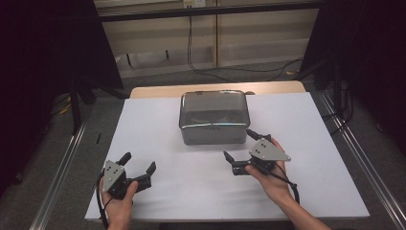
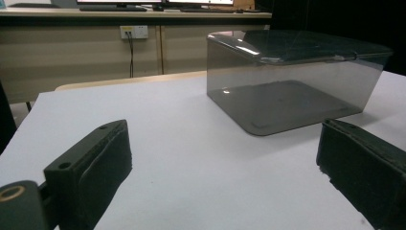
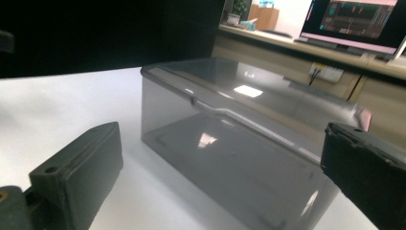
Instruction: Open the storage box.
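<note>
Right now both grippers are empty and nothing is touching the box yet. Smoky clear plastic storage box (image 1: 214, 117) sits lid-on near the middle of the white worktop (image 1: 158, 120), toward the far edge, long side facing me. Looks empty inside as far as I can tell through the tint.

Right gripper (image 1: 236, 143) is just off the box's near right corner, jaws spread wide, holding nothing; in the right gripper view the box (image 3: 239, 143) is close ahead between the two jaws. Left gripper (image 1: 139, 163) is well apart from the box at the near left of the worktop, jaws also wide open, empty; in its own view the box (image 2: 292, 81) is farther off, up and right.

My read: the step in hand is the approach to the box, probably for the lid (image 1: 213, 102). To do it well I'd bring the right gripper in square to the near right corner, not diagonal, so one jaw goes over the lid rim and one under the lip. Keep the jaws wide until the rim is properly between them; the plastic is slick and glossy, so a shallow pinch would likely slip. I'd move the left gripper up to the left wall to brace, since a light box will likely slide or tip if only one side gets pulled. Close slowly, check the lip is caught, then lift
</note>
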`<state>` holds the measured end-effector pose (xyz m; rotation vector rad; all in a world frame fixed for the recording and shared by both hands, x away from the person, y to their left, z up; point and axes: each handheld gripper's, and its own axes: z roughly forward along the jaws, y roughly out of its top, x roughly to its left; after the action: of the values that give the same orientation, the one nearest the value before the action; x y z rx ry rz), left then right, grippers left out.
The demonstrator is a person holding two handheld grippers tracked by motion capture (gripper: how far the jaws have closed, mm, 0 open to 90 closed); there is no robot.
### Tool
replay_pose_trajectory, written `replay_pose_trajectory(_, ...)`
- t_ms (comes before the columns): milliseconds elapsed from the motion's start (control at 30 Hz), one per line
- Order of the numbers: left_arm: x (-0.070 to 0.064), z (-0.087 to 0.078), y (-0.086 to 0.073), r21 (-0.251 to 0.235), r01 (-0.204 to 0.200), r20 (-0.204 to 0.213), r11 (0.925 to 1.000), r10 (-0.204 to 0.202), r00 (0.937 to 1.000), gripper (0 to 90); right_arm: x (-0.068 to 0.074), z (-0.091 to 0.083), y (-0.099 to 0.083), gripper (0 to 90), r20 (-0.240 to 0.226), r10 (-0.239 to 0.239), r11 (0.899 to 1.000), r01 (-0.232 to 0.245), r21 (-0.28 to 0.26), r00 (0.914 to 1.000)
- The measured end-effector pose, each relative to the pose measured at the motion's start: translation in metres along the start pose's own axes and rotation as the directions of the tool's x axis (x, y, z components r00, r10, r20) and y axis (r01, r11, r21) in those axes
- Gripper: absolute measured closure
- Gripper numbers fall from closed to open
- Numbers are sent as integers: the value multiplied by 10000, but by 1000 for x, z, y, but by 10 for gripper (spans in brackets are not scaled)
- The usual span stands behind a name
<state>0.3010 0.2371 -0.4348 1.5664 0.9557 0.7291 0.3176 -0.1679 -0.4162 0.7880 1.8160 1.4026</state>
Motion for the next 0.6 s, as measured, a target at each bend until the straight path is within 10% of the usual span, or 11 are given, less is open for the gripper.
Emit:
replay_pose_trajectory(367,-1,2,0,104,-118,35,9999,118,9999,47,1,19,3,34,98,-1125,9933,1122,278,9936)
replay_pose_trajectory(600,-2,2,0,74,-168,82,9998,167,9998,47,2,29,11,38,438,-2608,9653,2600,232,9644)
